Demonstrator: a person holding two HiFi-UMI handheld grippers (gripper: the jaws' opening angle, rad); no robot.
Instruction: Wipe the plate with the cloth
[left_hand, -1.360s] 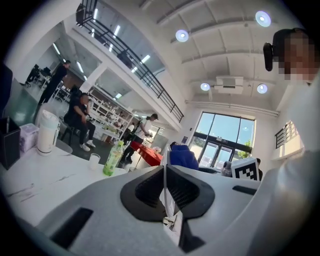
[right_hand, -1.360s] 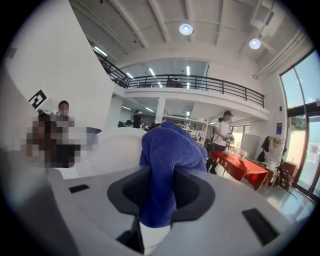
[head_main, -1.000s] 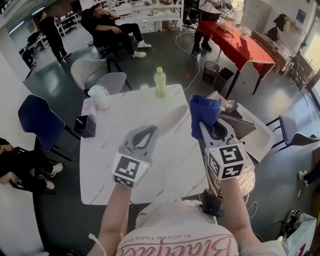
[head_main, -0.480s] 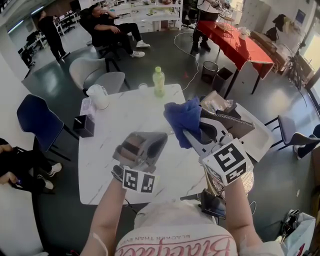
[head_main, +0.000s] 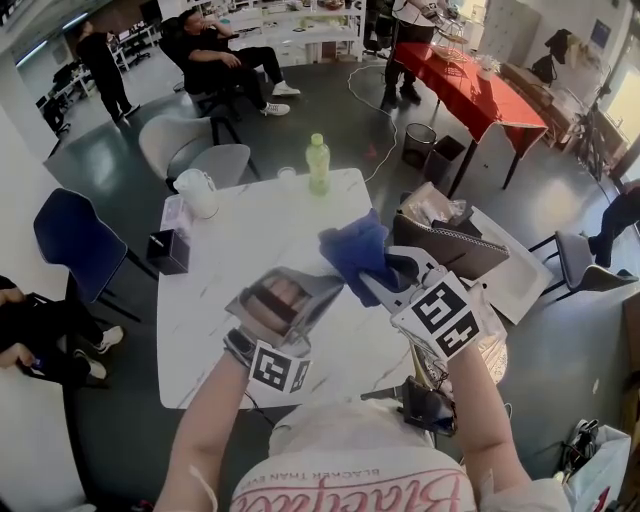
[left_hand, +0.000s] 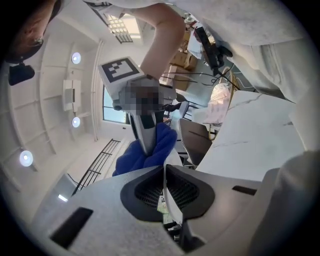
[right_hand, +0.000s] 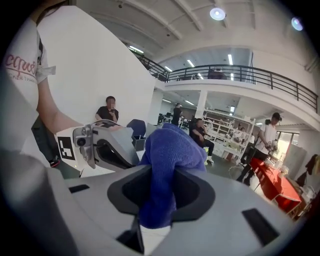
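Marble table (head_main: 215, 265) in open hall; left claw (head_main: 318, 285) pinches plate (left_hand: 171, 192) by its rim, held above table; right claw (head_main: 372, 283) pinches bunched blue cloth (head_main: 352, 250) just beside plate

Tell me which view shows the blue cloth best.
Right gripper view: the blue cloth fills the centre, clamped in the right gripper. Head view: small, bunched at that gripper's tip; left gripper view: partly behind a jaw.
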